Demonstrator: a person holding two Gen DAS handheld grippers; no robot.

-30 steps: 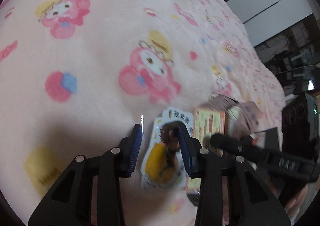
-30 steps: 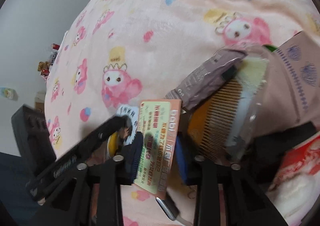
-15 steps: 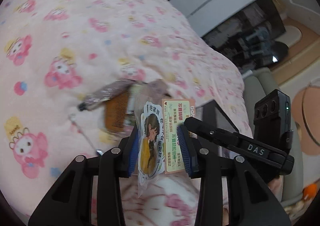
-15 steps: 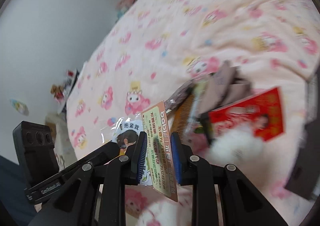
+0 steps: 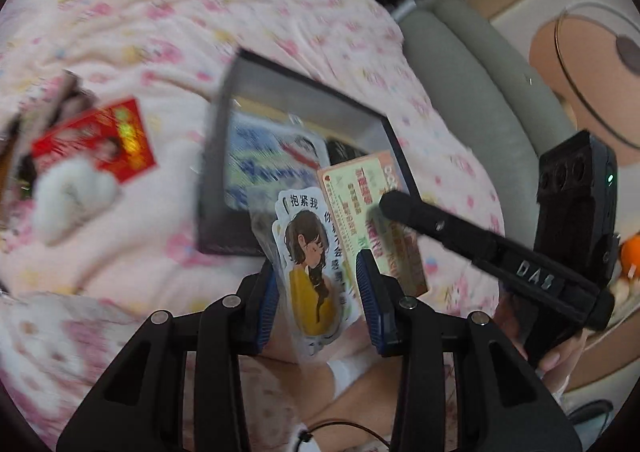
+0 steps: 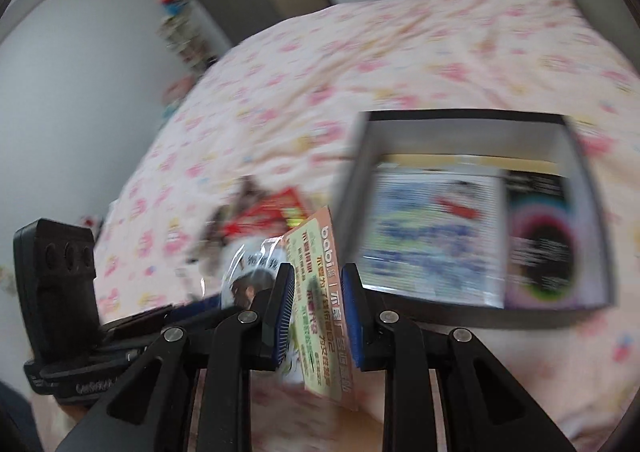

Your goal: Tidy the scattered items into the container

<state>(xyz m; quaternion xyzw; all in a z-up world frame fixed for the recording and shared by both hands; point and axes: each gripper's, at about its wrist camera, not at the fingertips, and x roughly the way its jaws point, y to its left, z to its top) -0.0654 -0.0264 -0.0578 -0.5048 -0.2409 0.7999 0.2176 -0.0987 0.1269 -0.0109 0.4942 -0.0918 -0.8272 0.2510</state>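
A: Container [image 5: 298, 86]: dark rectangular box with grey inner walls, on the pink fleece blanket [image 5: 120, 12].

B: Left gripper [image 5: 316, 292] clamps a glossy girl sticker [image 5: 310, 252] reading "抱紧我"; right gripper [image 6: 318, 316] pinches a flat "bobi" card [image 6: 320, 292].

Worked over bed with pink cartoon-print blanket [image 5: 168, 12]. Open dark-walled box [image 5: 224, 100] sat directly on blanket, printed packets inside. To its left in my left view lay red packet [image 5: 96, 140], white fluffy item [image 5: 70, 192] touching its lower edge. More items at far left edge, too blurred to name. Blanket wrinkled around box [image 6: 592, 188].
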